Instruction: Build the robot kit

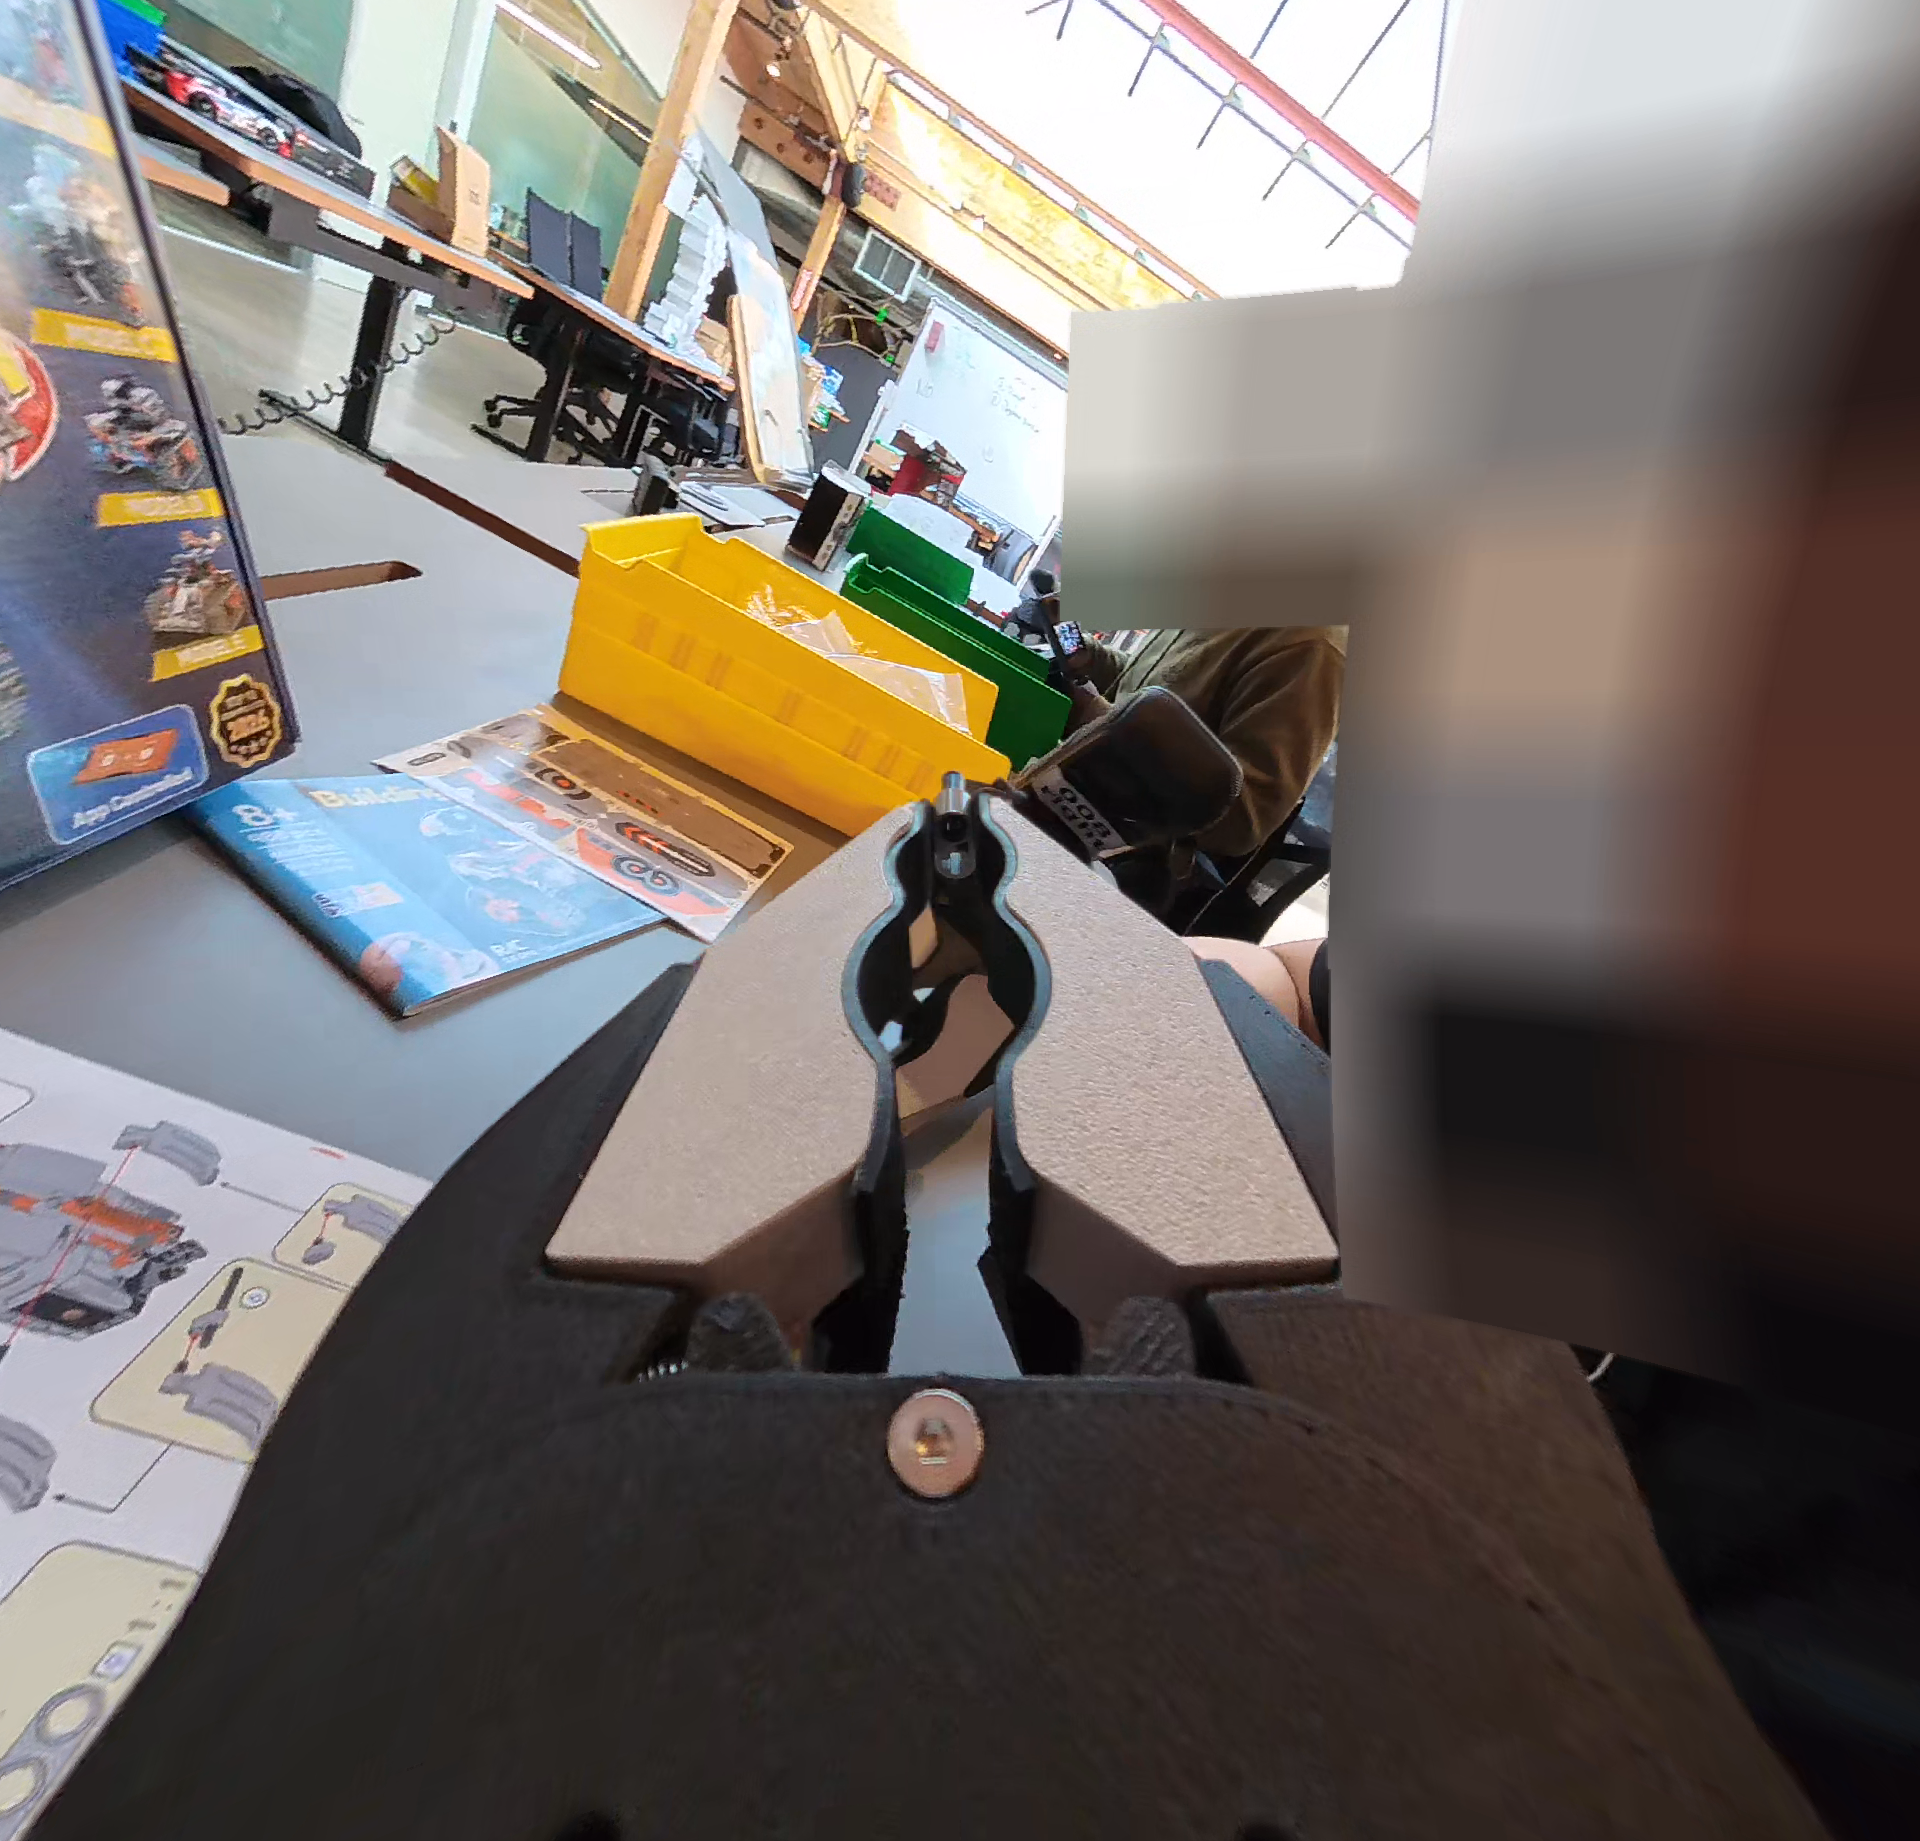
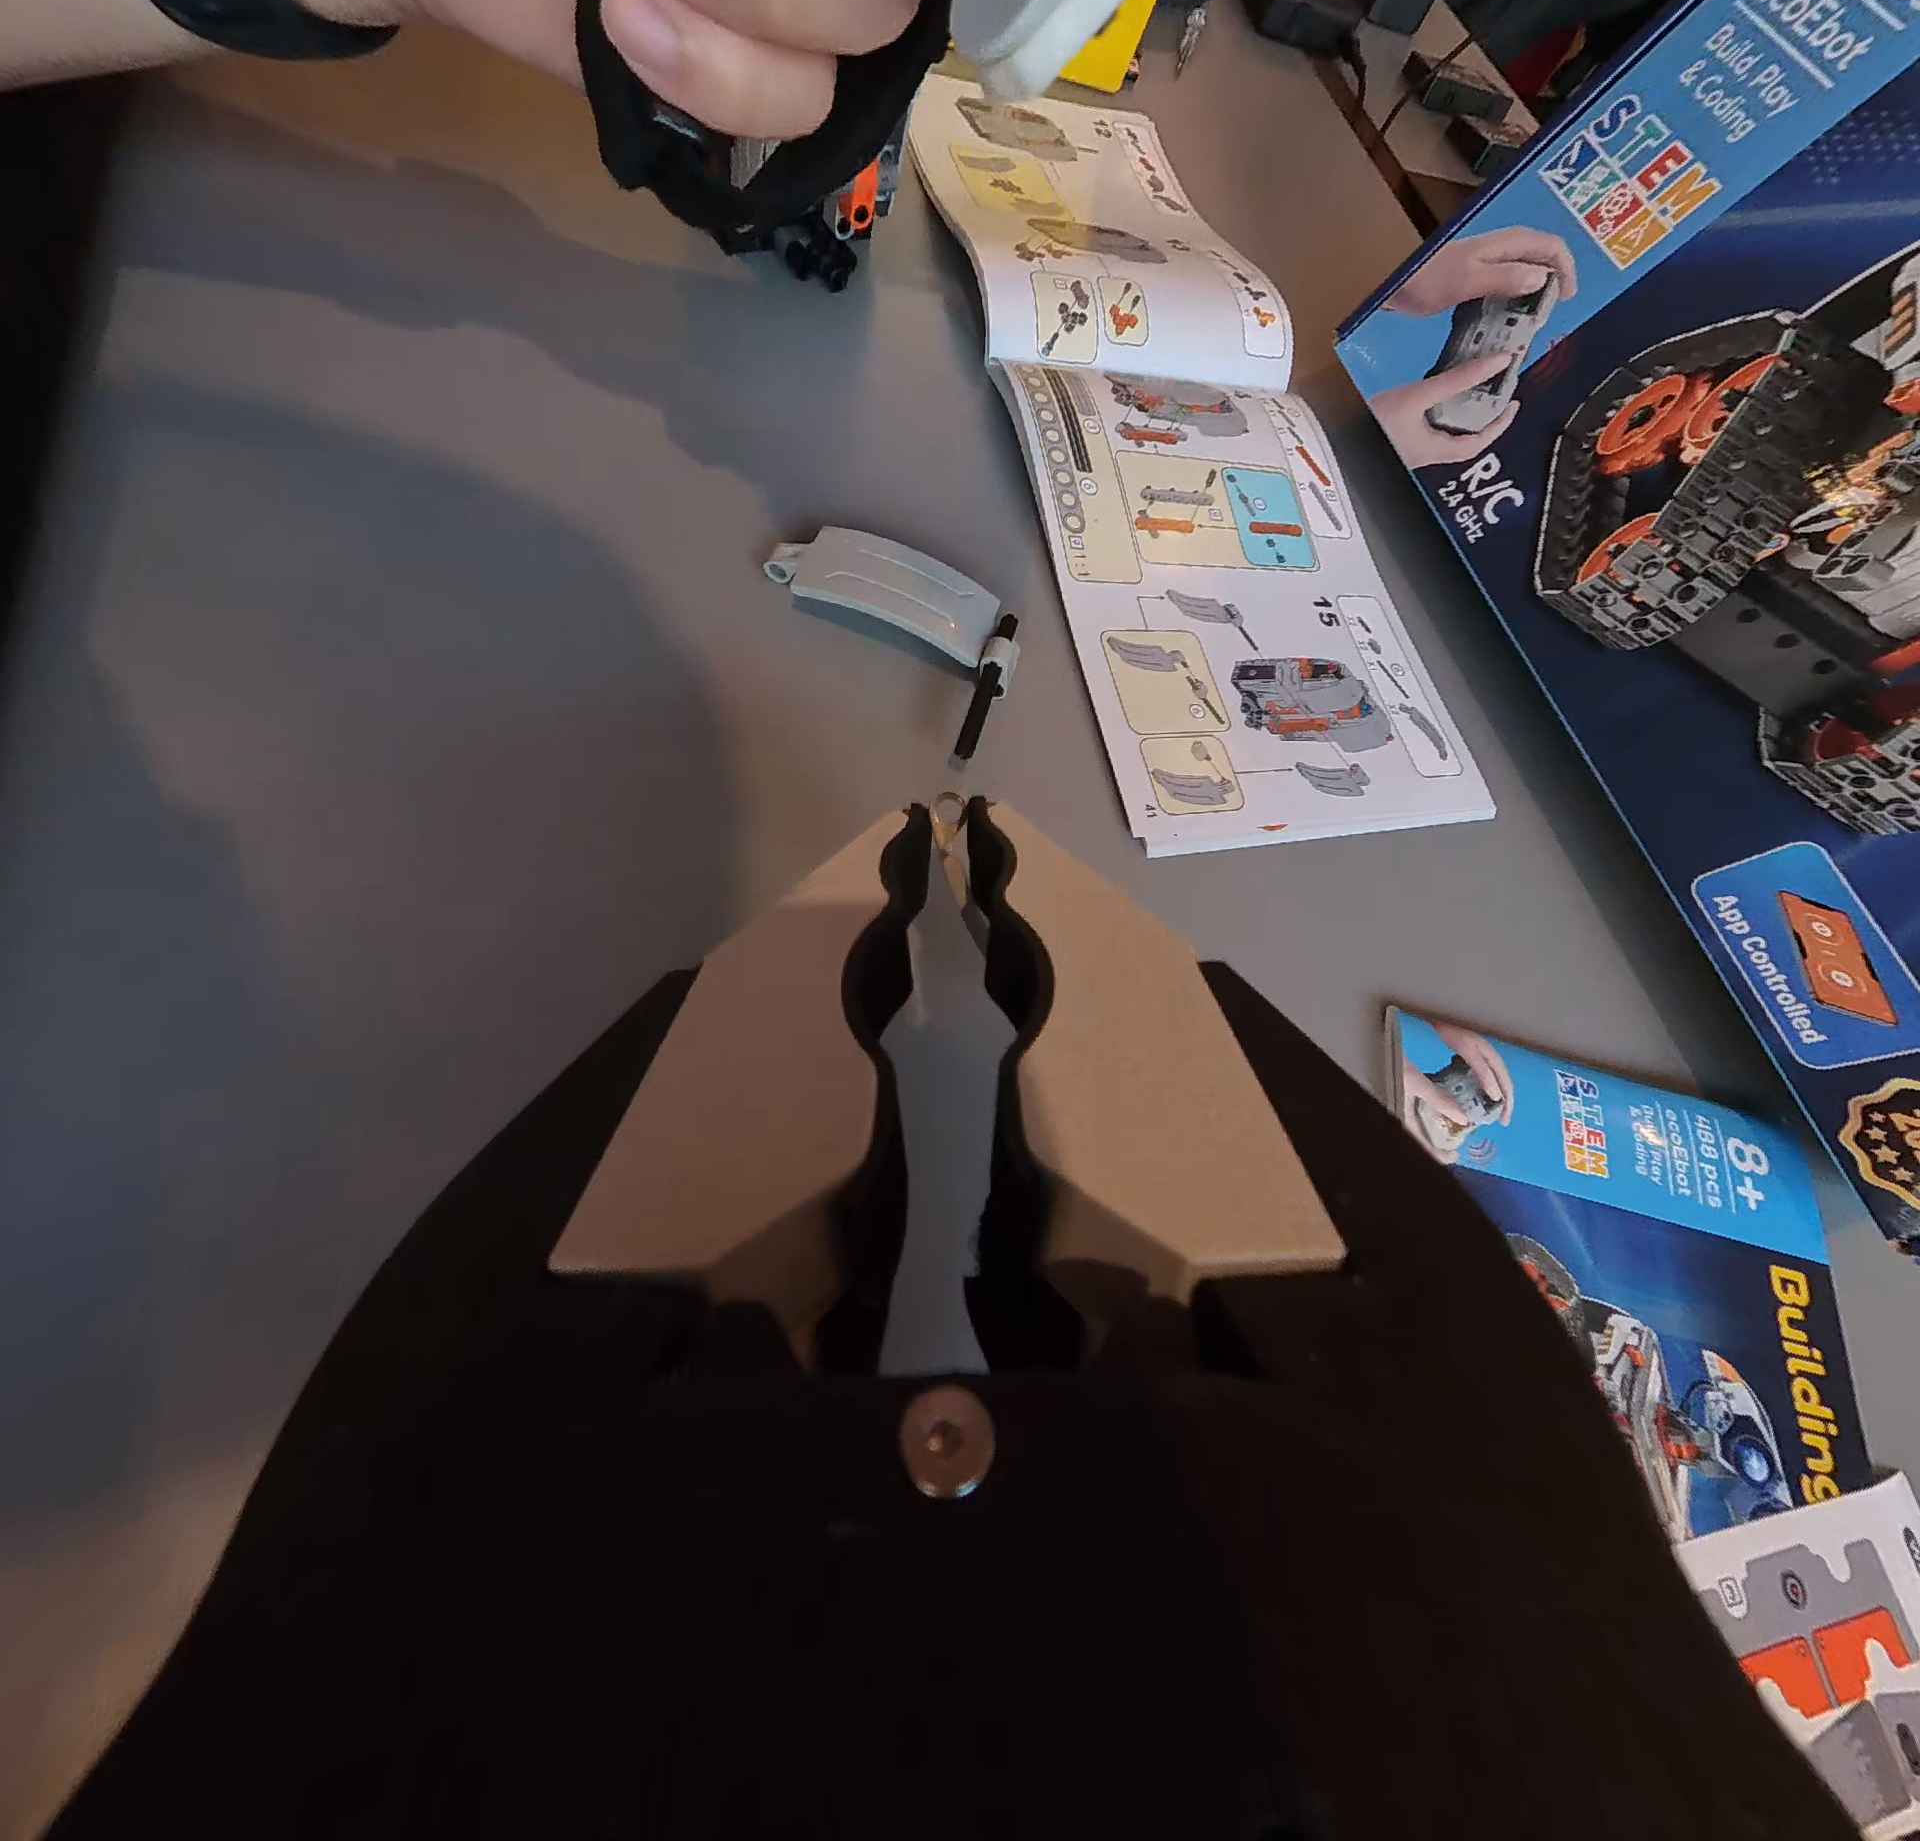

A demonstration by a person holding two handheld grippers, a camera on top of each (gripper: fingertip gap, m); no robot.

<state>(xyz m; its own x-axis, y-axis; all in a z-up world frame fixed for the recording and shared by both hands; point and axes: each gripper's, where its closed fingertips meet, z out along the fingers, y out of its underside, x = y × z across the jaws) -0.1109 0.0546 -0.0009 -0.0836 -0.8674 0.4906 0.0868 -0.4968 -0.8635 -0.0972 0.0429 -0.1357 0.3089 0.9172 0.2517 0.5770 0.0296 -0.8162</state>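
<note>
My left gripper (image 1: 951, 817) is raised above the grey table (image 1: 436, 669) and shut on a small dark pin (image 1: 951, 835) that sticks out between its tips. My right gripper (image 2: 948, 812) is low over the table and shut on a small grey ring piece (image 2: 948, 817). Just ahead of it lies a grey curved panel (image 2: 894, 596) with a black axle (image 2: 982, 695) through its near end; the axle's tip points at the ring, a short gap apart. A black and orange assembly (image 2: 831, 222) sits farther off, under a hand (image 2: 727, 15).
An open instruction booklet (image 2: 1195, 492) lies to the right of the panel, and a large blue kit box (image 2: 1714, 441) and a blue booklet (image 2: 1621, 1199) lie beyond it. A yellow bin (image 1: 758, 669), green bins (image 1: 956, 628), a sticker sheet (image 1: 603, 804) and a seated person (image 1: 1247, 711) are ahead of the left gripper.
</note>
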